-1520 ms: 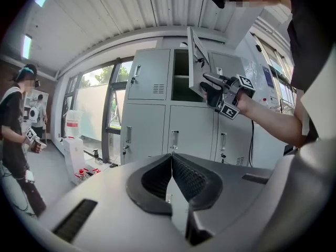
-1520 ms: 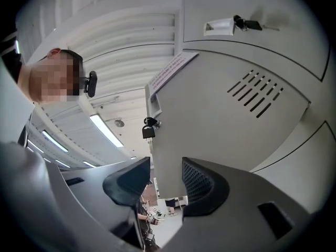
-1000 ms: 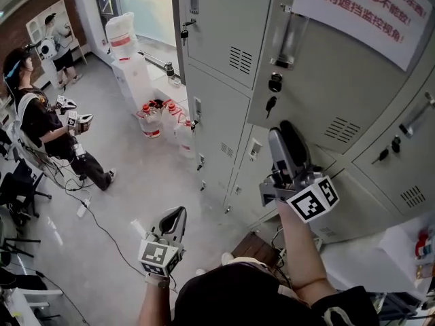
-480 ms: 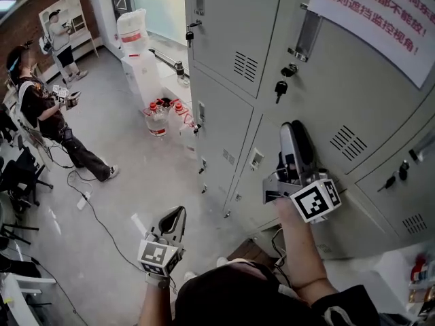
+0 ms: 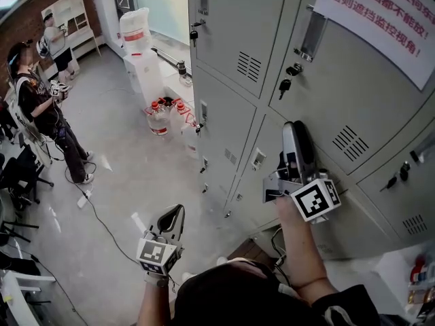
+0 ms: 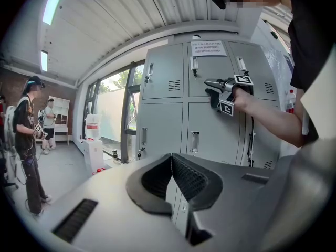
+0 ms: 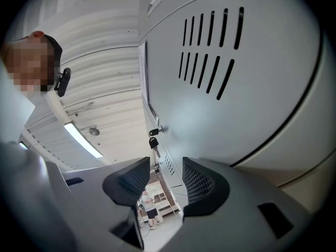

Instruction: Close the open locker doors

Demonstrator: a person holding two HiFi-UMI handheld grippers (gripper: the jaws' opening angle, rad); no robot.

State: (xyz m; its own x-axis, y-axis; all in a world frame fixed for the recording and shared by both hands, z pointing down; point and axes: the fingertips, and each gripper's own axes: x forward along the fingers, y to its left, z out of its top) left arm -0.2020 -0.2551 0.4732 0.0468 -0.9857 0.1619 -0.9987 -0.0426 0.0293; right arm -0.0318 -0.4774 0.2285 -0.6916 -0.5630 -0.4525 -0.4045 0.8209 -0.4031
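- The right gripper (image 5: 293,133), at centre right of the head view, has its jaws apart with nothing between them. It appears to rest against the grey locker door (image 5: 360,94) that carries the paper notice (image 5: 380,5), at the upper right.
- The contact lies just left of the vent slots (image 5: 348,141). If the gripper slides across the smooth panel, an open jaw tip could likely catch in a slot and jar the door.
- A key (image 5: 284,85) hangs from the lock near the door's left edge. A push that drifts upward could strike it and bend or dislodge it.
- Whether the door sits flush with its frame cannot be told. A push that is too light may leave it unlatched and let it swing back out.
- The left gripper (image 5: 175,214), at lower centre left, has its jaws together and holds nothing. It is well apart from the lockers and could not steady a rebounding door.
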